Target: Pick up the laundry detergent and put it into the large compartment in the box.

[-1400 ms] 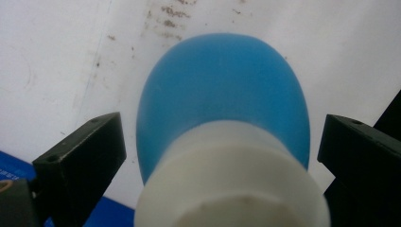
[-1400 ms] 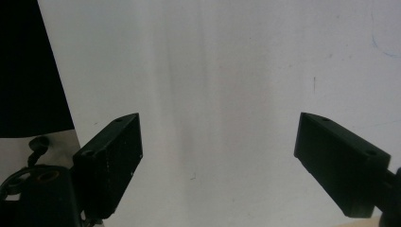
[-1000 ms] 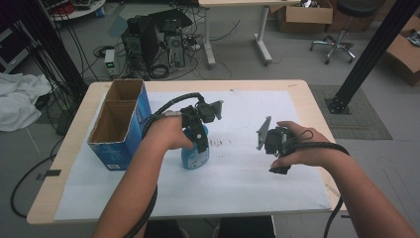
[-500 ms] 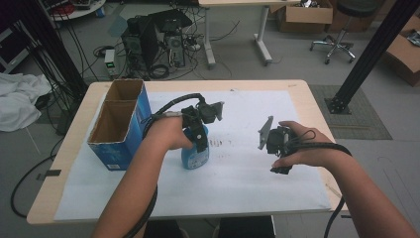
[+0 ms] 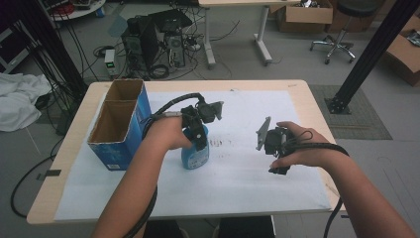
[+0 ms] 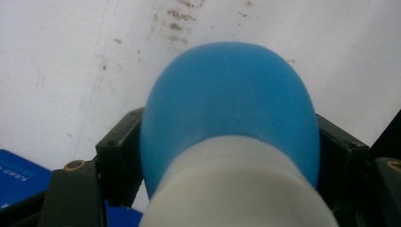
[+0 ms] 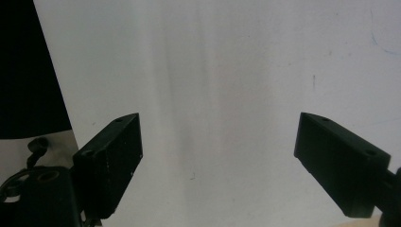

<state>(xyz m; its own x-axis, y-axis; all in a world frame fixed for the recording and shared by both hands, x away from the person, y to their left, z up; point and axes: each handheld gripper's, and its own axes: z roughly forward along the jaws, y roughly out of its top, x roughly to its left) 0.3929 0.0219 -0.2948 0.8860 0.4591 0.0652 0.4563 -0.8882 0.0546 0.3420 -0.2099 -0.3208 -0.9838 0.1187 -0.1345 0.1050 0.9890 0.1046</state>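
Observation:
A blue bottle with a white neck stands on the white sheet near the table's middle. My left gripper is shut on it from above; in the left gripper view the bottle sits between the two black jaws, which press its sides, and its white collar is nearest the camera. My right gripper hovers over the sheet to the right of the bottle, apart from it. Its jaws stand wide open with nothing between the fingertips, only bare white sheet below.
A blue cardboard box with two open compartments stands at the table's left, close to my left forearm. The wooden table edge frames the sheet. Computers, cables and a chair lie on the floor beyond.

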